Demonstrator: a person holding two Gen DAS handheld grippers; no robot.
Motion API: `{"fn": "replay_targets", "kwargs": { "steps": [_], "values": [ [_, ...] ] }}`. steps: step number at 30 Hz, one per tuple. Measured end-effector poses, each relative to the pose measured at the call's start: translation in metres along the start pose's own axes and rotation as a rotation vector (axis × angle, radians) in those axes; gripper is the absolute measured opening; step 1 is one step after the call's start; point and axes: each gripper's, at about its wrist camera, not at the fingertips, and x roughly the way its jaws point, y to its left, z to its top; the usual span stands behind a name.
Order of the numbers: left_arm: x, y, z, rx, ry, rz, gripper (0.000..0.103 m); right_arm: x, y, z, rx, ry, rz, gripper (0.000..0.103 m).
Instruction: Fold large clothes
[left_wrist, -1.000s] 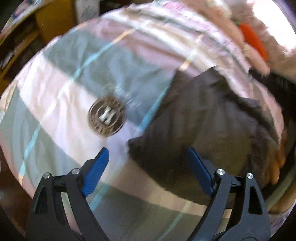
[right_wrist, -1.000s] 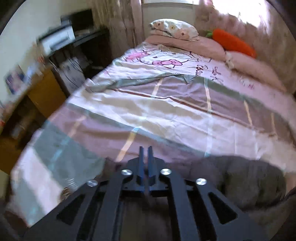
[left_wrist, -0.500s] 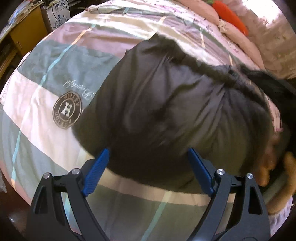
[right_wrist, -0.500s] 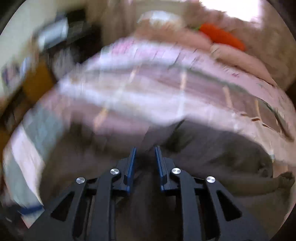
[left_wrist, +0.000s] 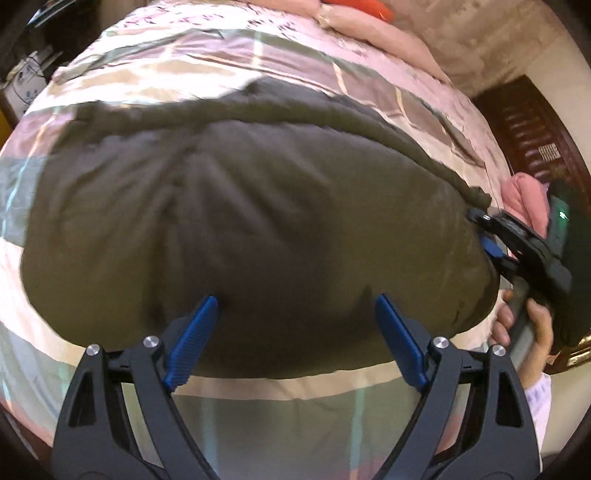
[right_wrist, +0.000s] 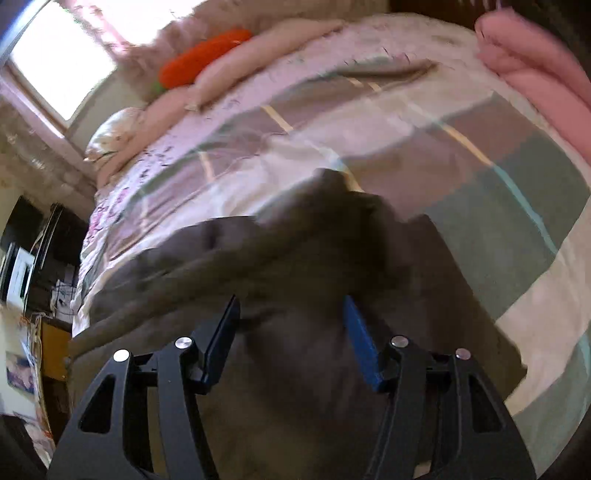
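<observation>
Left wrist view: a bed (left_wrist: 369, 92) with a quilt of pink, grey and cream blocks fills the frame. Across its middle lies a big dark garment (left_wrist: 258, 221), puffy and rumpled, with a thick rolled edge along its upper side. At the bottom centre, the left tool (left_wrist: 295, 314) has its blue pads spread wide apart above the garment's near edge, with nothing clamped. At the right edge, a hand (left_wrist: 524, 325) holds the right tool (left_wrist: 487, 236) beside the garment's right end.

Right wrist view: the garment (right_wrist: 295, 258) bulges in the lower middle, blurred. The right tool (right_wrist: 291, 325) sits at the bottom centre with its jaws opening; cloth lies beneath and between the pads, but they do not seem to press on it.

What could go wrong: the bulky cloth may spring back and undo a fold once released. A wide-open pad could also snag the quilt together with the garment, dragging both. The blur suggests fast movement, which could shift the garment askew.

No containers are visible. An orange carrot-shaped cushion (right_wrist: 203, 62) rests by the pillows (right_wrist: 229, 85) in the upper left.
</observation>
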Motion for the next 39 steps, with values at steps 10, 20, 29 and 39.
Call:
{"fn": "replay_targets", "kwargs": {
  "steps": [10, 20, 29, 39],
  "values": [
    [0.027, -0.025, 0.007, 0.064, 0.032, 0.039, 0.092, 0.019, -0.039, 0.047, 0.131, -0.177, -0.026, 0.058],
    [0.034, -0.01, 0.018, -0.036, 0.04, 0.038, 0.092, -0.047, -0.013, 0.027, 0.025, -0.112, 0.055, 0.058],
    [0.016, -0.003, 0.018, -0.071, -0.022, 0.042, 0.092, -0.039, -0.031, -0.044, -0.039, 0.09, -0.102, 0.059],
    [-0.044, 0.076, 0.029, -0.265, -0.233, 0.268, 0.092, -0.095, -0.021, -0.043, -0.047, -0.088, -0.172, 0.065]
  ]
}}
